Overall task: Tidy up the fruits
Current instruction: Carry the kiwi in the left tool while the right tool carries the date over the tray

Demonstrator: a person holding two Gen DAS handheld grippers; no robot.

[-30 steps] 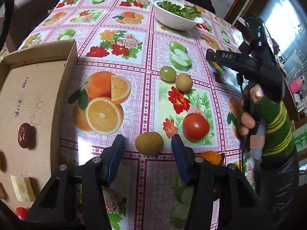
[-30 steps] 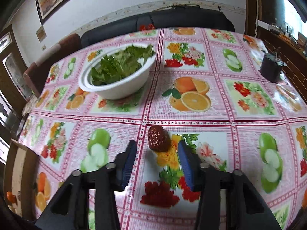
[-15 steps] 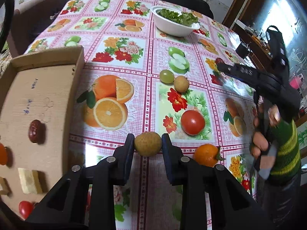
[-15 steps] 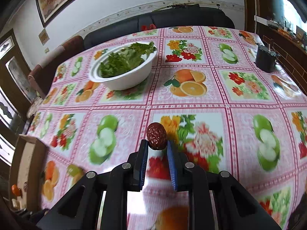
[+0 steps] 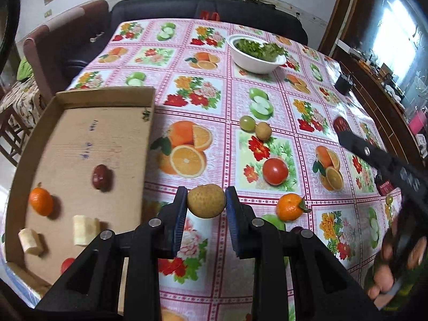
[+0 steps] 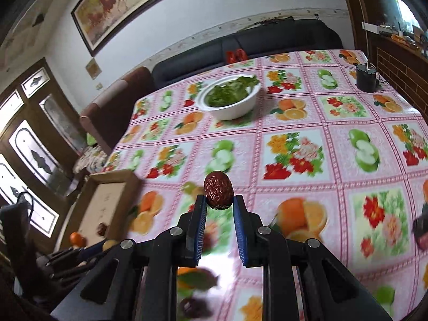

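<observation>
Daylight from far-right window (image 5: 396, 34); glare on near tabletop (image 6: 214, 256); strong fisheye bending; dark corners; motion blur near, right wrist view.

Readable text: none.
Blue pen scribbles on the box (image 5: 80, 144) floor, toward its far edge, illegible; a small dark printed mark at its far right corner, also illegible. Right gripper (image 5: 341, 127) body has pale marks, too blurred to read. Tablecloth (image 5: 224, 101) has only fruit and flower prints.
</observation>
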